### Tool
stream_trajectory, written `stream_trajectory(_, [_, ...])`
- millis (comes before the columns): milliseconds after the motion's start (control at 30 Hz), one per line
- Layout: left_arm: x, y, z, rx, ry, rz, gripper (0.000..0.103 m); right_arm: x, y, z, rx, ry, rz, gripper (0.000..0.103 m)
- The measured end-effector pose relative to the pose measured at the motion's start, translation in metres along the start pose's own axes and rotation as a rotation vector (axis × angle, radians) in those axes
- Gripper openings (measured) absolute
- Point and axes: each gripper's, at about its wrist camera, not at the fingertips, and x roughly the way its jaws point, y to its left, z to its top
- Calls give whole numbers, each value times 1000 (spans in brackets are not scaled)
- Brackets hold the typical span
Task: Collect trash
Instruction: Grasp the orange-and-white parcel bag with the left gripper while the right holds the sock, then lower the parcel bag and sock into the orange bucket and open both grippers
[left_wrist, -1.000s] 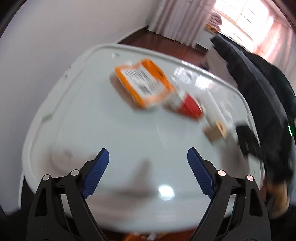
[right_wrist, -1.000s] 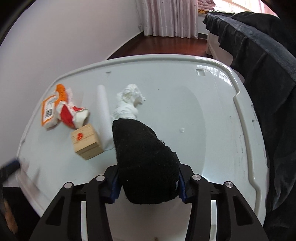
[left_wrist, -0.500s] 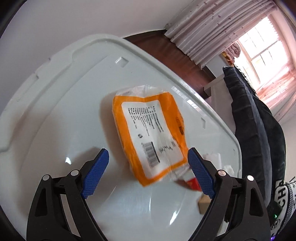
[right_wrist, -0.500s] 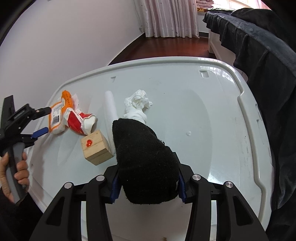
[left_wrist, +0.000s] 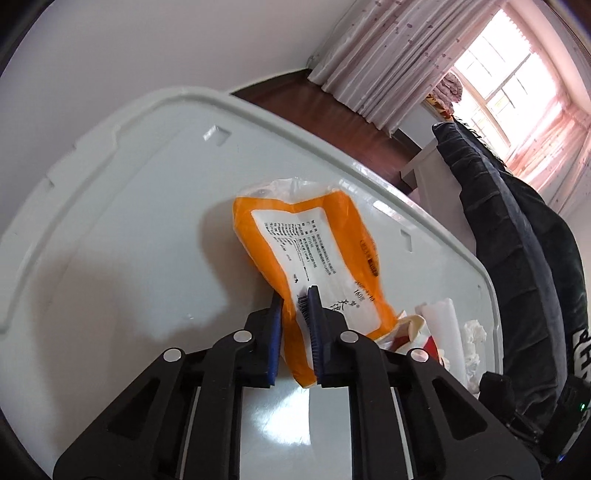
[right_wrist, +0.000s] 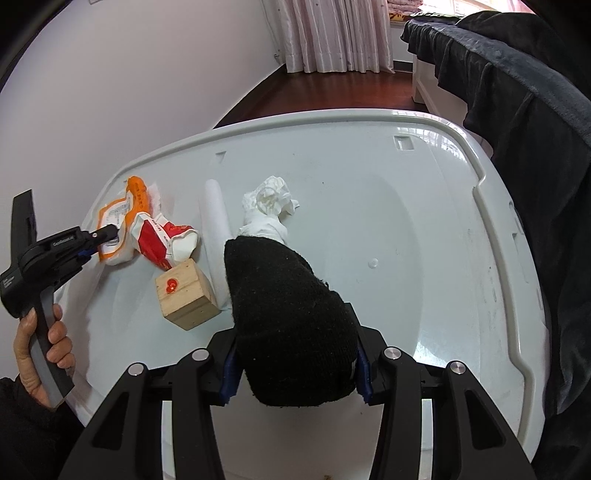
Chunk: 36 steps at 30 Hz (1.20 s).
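Observation:
My left gripper is shut on the near edge of an orange and white plastic wrapper, which lies on the white plastic lid. From the right wrist view the same left gripper pinches that orange wrapper at the lid's left side. My right gripper is shut on a black knitted sock, held over the lid. A red and white crumpled wrapper, a white paper roll and a crumpled white tissue lie beyond the sock.
A wooden block with a red mark stands beside the red wrapper. A dark garment hangs along the lid's right side. A hand grips the left tool's handle. White wall at left, curtains and dark wood floor behind.
The left gripper came in over the lid to the orange wrapper and its jaws closed onto the wrapper's edge. The right gripper stayed put, holding the sock.

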Motion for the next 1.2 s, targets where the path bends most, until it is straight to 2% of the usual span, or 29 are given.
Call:
stream_trajectory(200, [-47, -22, -8, 148, -102, 62, 11, -6, 3, 1, 0, -24, 7, 47])
stream_trajectory(400, [-84, -42, -27, 243, -130, 118, 11, -21, 6, -4, 9, -64, 16, 47])
stream_trajectory(533, [-111, -63, -52, 345, -146, 154, 11, -38, 14, -16, -18, -102, -8, 47])
stream_trajectory(733, [-143, -77, -90, 412, -115, 150, 11, -70, 32, -52, -52, -145, -9, 47])
stream_trajectory(967, [-179, -88, -154, 538, -87, 150, 11, -119, 57, -115, -69, -180, 47, 47])
stream_trajectory(1200, [-189, -83, -216, 623, 38, 126, 11, -141, 73, -182, -31, -144, 78, 48])
